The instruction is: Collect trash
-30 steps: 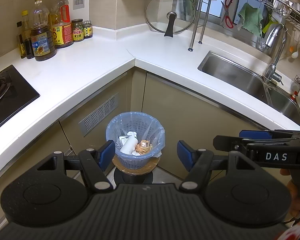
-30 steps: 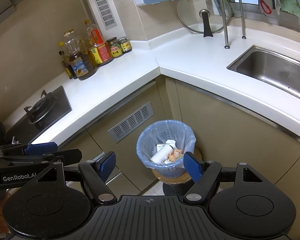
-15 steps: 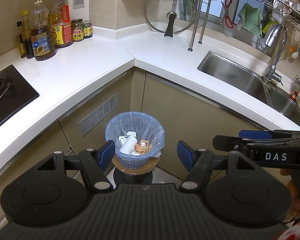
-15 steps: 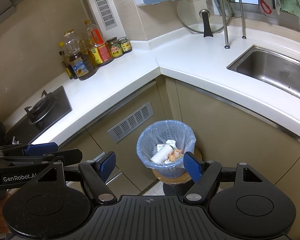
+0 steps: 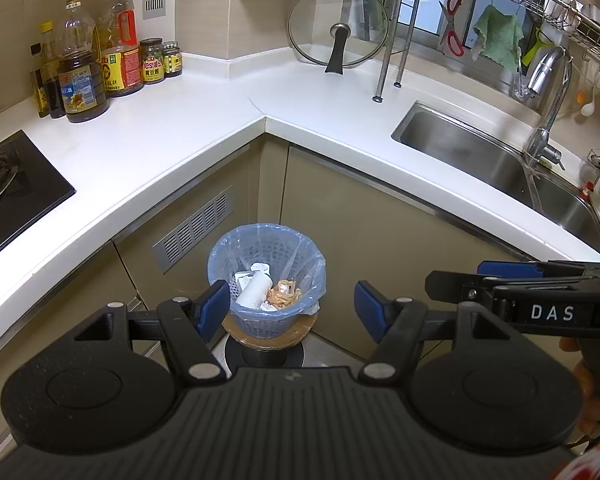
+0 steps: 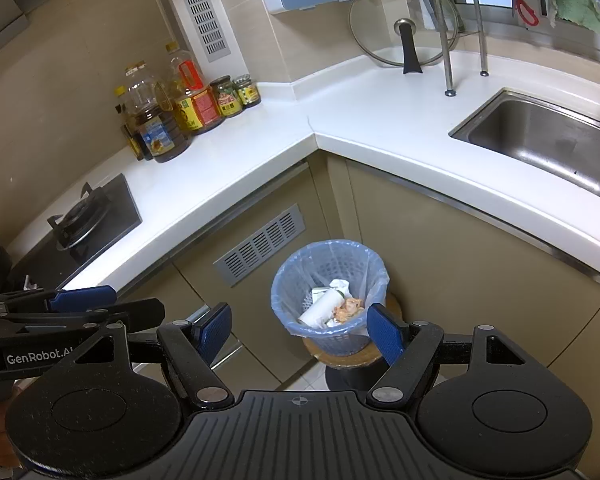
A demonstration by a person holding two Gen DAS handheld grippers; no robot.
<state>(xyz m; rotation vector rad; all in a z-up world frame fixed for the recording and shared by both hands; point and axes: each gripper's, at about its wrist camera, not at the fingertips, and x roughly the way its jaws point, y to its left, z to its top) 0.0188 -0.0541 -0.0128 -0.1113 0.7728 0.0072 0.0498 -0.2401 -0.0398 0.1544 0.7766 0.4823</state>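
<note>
A blue mesh trash basket (image 5: 266, 256) lined with a clear bag stands on a round stool by the corner cabinet; it also shows in the right wrist view (image 6: 329, 268). Inside lie a white bottle (image 5: 253, 290), crumpled paper and orange scraps (image 5: 284, 292). My left gripper (image 5: 290, 310) is open and empty, held above and in front of the basket. My right gripper (image 6: 298, 332) is open and empty, also above the basket. Each gripper shows at the edge of the other's view.
A white L-shaped counter (image 5: 204, 128) wraps the corner. Oil bottles and jars (image 5: 100, 72) stand at the back left, a gas hob (image 5: 8, 184) at left, a steel sink (image 5: 480, 156) with tap at right, a glass lid (image 5: 338, 26) against the wall.
</note>
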